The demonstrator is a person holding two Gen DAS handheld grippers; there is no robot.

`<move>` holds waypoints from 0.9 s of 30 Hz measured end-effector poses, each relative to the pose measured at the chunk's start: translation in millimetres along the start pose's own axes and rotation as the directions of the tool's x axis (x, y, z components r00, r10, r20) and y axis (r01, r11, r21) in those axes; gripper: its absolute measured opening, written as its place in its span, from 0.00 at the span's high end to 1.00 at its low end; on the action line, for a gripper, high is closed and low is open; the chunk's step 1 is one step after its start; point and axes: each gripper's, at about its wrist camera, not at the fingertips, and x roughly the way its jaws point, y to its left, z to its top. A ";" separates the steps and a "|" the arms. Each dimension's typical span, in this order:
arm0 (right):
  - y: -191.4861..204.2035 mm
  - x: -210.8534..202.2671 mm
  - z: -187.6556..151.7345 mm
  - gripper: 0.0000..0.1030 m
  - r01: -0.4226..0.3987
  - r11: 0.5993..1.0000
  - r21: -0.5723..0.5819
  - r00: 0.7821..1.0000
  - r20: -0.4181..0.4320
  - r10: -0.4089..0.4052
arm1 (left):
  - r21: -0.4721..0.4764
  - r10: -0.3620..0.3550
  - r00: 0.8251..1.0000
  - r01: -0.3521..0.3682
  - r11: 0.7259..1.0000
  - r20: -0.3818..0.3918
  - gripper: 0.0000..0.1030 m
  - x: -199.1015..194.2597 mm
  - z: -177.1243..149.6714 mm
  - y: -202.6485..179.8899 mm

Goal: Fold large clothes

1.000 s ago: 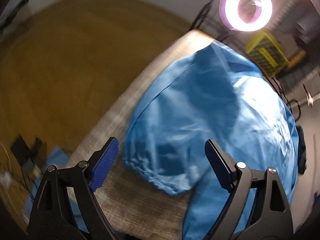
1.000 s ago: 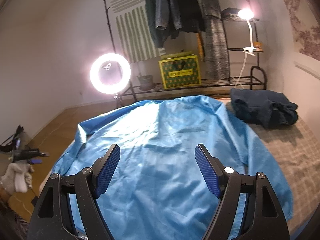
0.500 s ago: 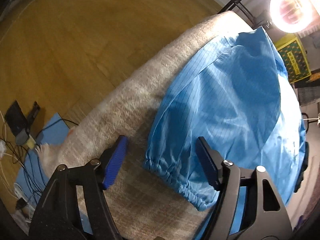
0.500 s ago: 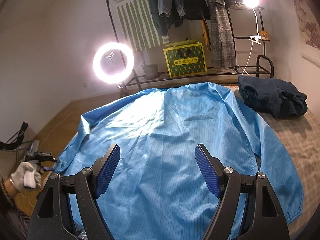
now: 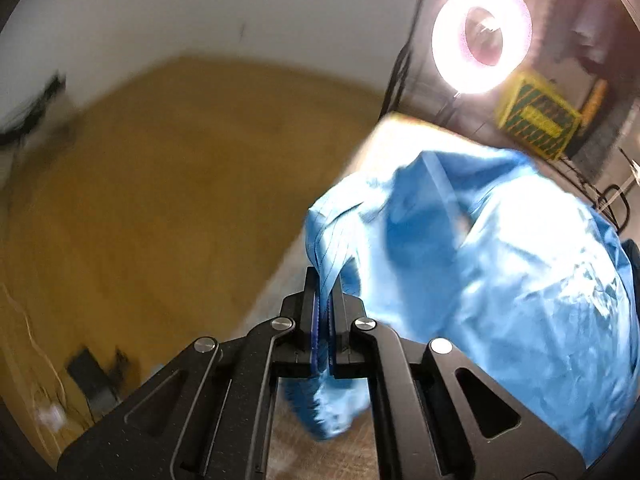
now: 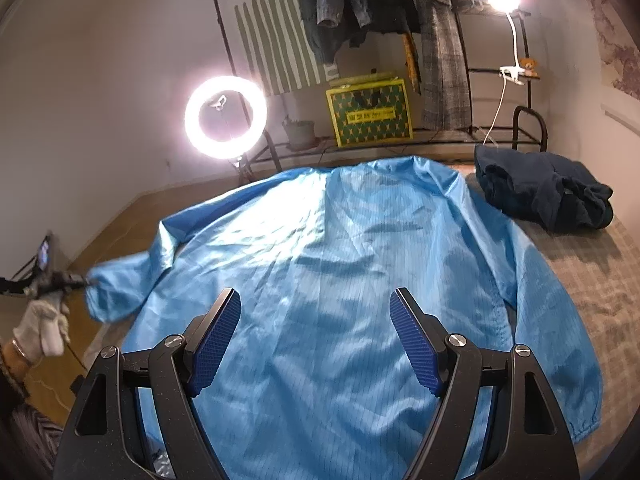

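Observation:
A large light-blue jacket (image 6: 344, 280) lies spread flat on a bed with a checked grey cover (image 6: 592, 276). My left gripper (image 5: 325, 280) is shut on the jacket's left sleeve (image 5: 360, 232) near the cuff and holds it lifted off the bed. In the right wrist view the left gripper (image 6: 78, 279) shows at the far left, pinching that sleeve (image 6: 120, 292). My right gripper (image 6: 316, 336) is open and empty, hovering above the jacket's lower back near the hem.
A dark navy garment (image 6: 544, 192) is bunched at the bed's far right. A lit ring light (image 6: 226, 118), a yellow-green box (image 6: 370, 114) and a clothes rack (image 6: 380, 8) stand behind the bed. Wooden floor (image 5: 160, 184) lies to the left.
My left gripper has closed on the left sleeve near its cuff and raised it off the bed. My right gripper has stayed open over the jacket, shifting only slightly.

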 end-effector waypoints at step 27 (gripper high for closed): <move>46.2 69.0 -30.4 0.42 -0.259 0.965 0.027 0.906 -0.340 0.253 | 0.863 -0.334 0.941 0.210 0.459 -0.052 1.00 -147.8 -214.2 -175.8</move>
